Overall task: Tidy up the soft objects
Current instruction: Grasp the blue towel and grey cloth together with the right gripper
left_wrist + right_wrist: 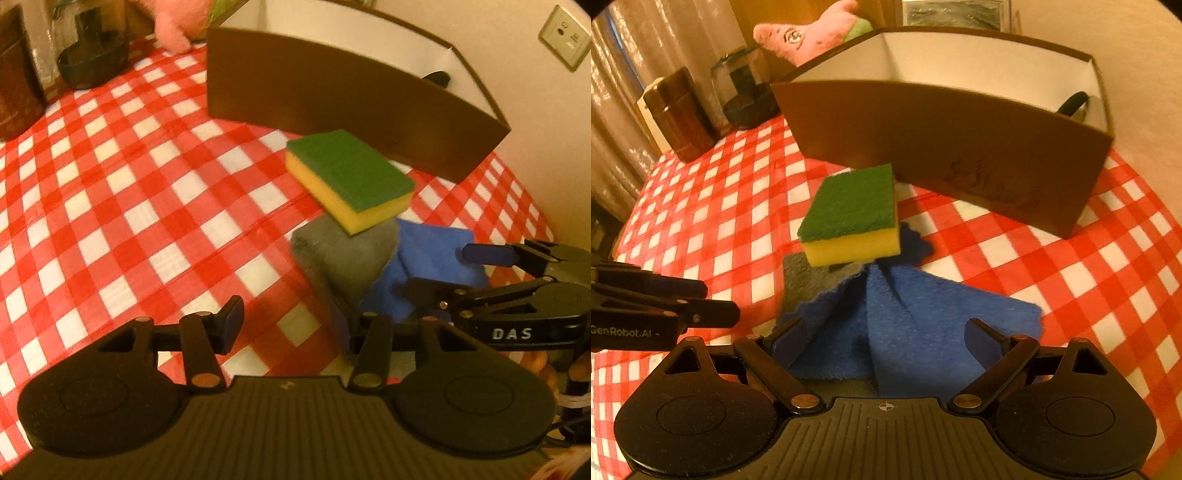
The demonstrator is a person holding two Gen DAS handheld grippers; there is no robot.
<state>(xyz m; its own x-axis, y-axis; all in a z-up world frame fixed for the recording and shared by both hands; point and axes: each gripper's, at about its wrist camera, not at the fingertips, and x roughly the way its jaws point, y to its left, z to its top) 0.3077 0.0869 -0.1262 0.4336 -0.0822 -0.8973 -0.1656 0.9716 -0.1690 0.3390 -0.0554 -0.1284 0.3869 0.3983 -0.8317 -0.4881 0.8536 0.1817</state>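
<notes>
- Sponge (849, 218) rests on grey cloth (809, 277) and blue cloth (923, 317), near side of brown box (942, 147); pulling a cloth may topple it.
- Right gripper (886, 343): spread over blue cloth, pinching nothing; may bunch both cloths.
- Left gripper (291, 325): half spread, empty; collision risk.

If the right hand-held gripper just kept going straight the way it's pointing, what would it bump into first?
Most likely the blue cloth. It lies on the table directly between and ahead of the open fingers of the right hand-held gripper. The sponge sits farther along, beyond the cloth. Depth is hard to judge in this view.
</notes>
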